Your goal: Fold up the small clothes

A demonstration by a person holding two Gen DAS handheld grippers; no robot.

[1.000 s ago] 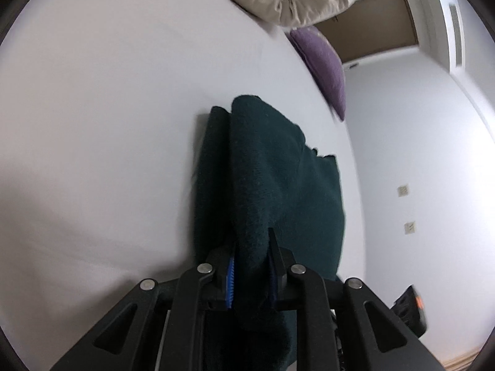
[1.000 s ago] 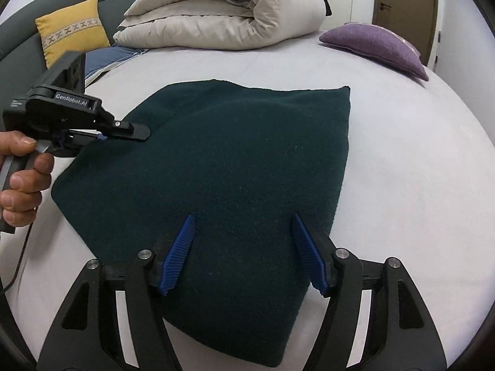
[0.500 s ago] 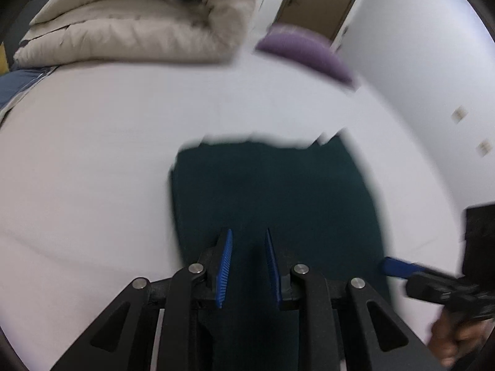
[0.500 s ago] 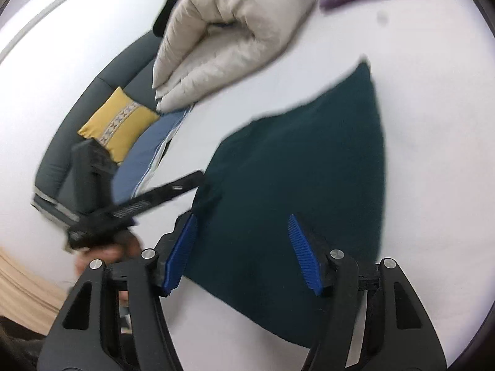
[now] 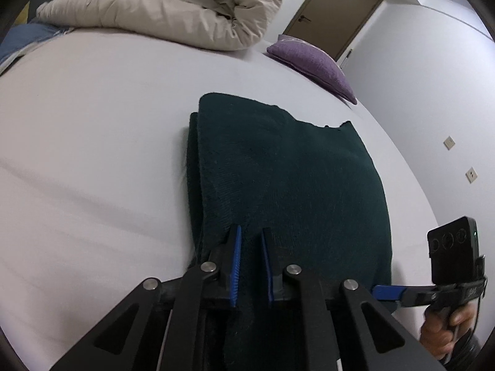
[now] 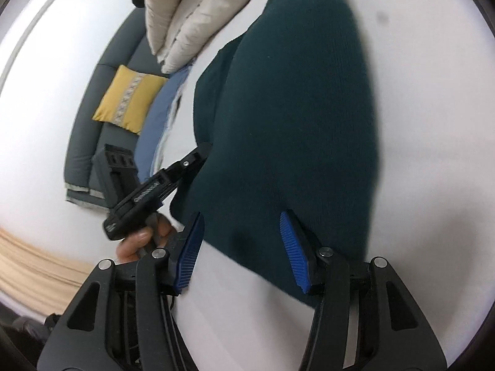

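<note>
**A:** Left wrist view first. A second ago our left gripper [image 5: 250,241] was clamped on a raised bunch of the dark green knit garment [image 5: 287,179]. Now the jaws sit only a narrow gap apart with cloth showing between the pads; we can't tell if they still pinch it. The garment lies flat on the white bed sheet [image 5: 92,142], in two layers, the lower one peeking out along its left side.

**B:** So we read that fold as laid down. Room?

**A:** Bare sheet to the left and ahead. The rolled beige duvet [image 5: 173,6] and purple cushion [image 5: 312,61] are well apart from the far edge. Right gripper [image 5: 389,292] sits just beside the near right corner; we watch for a clash there.

**B:** Right wrist view?

**A:** Camera has rolled hard versus a second ago, when it looked squarely at the flat garment. Jaws of the right gripper [image 6: 244,247] are wide apart, holding nothing, straddling the garment's [image 6: 297,108] near end from above. Left gripper [image 6: 161,185] touches the garment's left edge.

**B:** Edges?

**A:** Right edge is clean, open sheet [image 6: 433,154] beyond. Yellow cushion [image 6: 130,102] and grey sofa [image 6: 89,142] are far off left. We'd guess another fold or smoothing comes next.
</note>
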